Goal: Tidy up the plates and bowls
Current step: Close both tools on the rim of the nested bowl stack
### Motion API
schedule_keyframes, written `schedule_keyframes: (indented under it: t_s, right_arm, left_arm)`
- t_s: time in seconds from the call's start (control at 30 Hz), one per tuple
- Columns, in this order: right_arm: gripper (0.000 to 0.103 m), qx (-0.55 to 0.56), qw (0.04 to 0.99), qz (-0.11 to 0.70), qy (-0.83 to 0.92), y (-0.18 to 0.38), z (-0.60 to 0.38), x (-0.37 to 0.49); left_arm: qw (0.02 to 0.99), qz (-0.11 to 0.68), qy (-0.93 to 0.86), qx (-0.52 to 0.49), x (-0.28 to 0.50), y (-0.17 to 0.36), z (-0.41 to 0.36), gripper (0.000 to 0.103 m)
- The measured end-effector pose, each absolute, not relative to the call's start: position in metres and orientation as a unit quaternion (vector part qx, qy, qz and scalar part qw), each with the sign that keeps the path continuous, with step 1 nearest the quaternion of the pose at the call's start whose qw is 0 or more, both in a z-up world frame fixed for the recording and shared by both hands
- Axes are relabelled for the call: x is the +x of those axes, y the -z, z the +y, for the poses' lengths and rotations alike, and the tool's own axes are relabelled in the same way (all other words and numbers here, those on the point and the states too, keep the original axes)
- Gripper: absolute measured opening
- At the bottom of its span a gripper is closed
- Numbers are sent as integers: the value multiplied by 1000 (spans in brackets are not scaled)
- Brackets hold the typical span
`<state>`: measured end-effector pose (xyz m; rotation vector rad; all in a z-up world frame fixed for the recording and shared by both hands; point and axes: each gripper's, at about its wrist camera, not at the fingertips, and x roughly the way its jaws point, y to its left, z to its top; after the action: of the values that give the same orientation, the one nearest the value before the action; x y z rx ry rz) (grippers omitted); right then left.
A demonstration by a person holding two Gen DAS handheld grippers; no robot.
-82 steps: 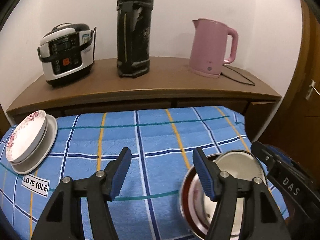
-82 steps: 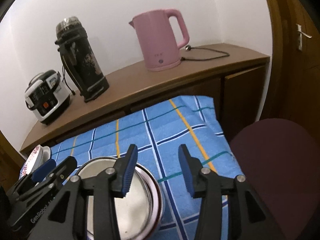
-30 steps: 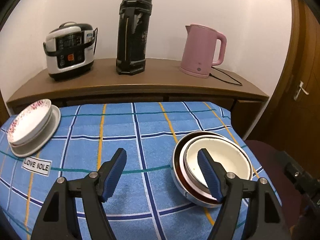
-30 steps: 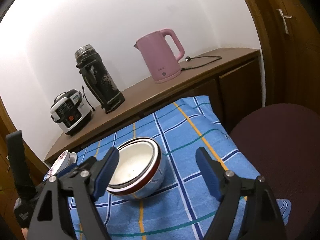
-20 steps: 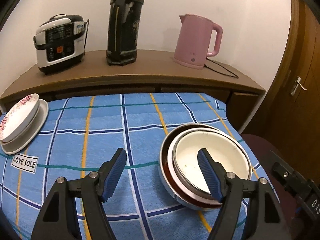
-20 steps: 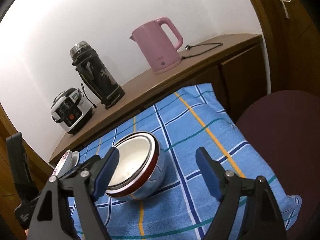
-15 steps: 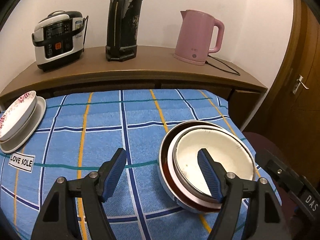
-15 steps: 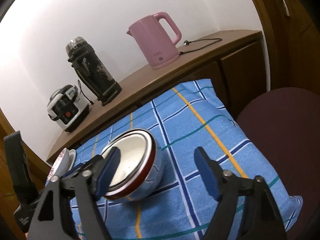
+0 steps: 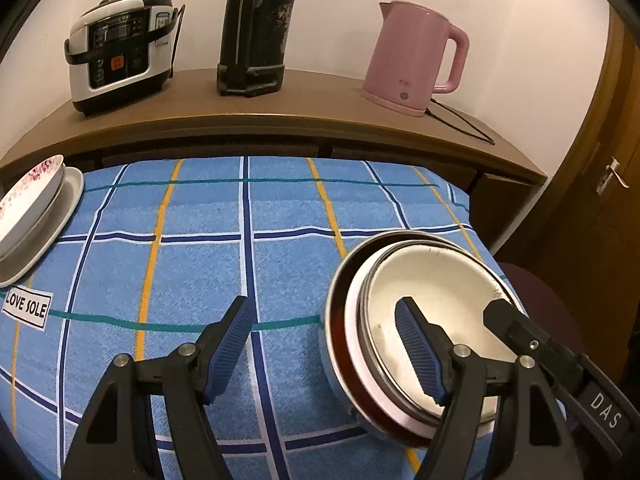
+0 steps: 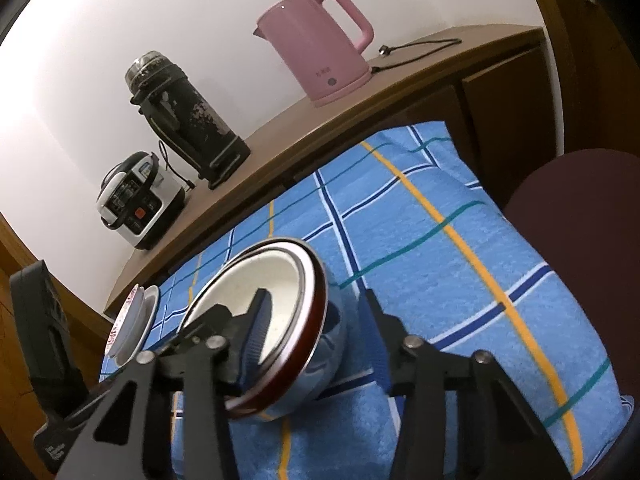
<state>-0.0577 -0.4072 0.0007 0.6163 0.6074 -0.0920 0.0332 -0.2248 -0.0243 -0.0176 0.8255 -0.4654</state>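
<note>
Nested bowls [image 9: 424,280], steel outside with a dark red rim and cream inside, sit on the right of the blue checked cloth [image 9: 200,264]. My left gripper [image 9: 324,348] is open; its right finger hangs over the bowls' inside, its left finger over the cloth. My right gripper [image 10: 316,328] straddles the bowls' [image 10: 256,280] right wall, one finger inside and one outside. Its jaws are closing, with a small gap left at the outer pad. One of its fingers [image 9: 516,332] shows over the bowls' right rim. A floral bowl on a white plate [image 9: 36,216] stands far left.
Behind the cloth a wooden sideboard [image 9: 320,120] carries a rice cooker [image 9: 120,52], a black flask [image 9: 256,28] and a pink kettle [image 9: 416,56] with its cord. A dark red chair seat [image 10: 580,240] stands right of the table. A white "LOVE SOLE" label [image 9: 26,308] lies at the left.
Both grippers came down and closer to the nested bowls. The right jaws narrowed from wide apart to straddling the bowls' wall. The left jaws kept their width.
</note>
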Motion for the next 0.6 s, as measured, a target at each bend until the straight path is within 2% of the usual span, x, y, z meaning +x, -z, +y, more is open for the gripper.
schedule_keyframes:
  t_s: [0.53, 0.6]
  right_arm:
    - [40, 301, 891, 337, 42, 3, -405, -41]
    - [40, 308, 887, 342, 44, 6, -406, -38]
  left_arm:
    - [892, 401, 210, -11, 46, 31, -227, 75]
    - [892, 398, 213, -8, 46, 32, -228, 70]
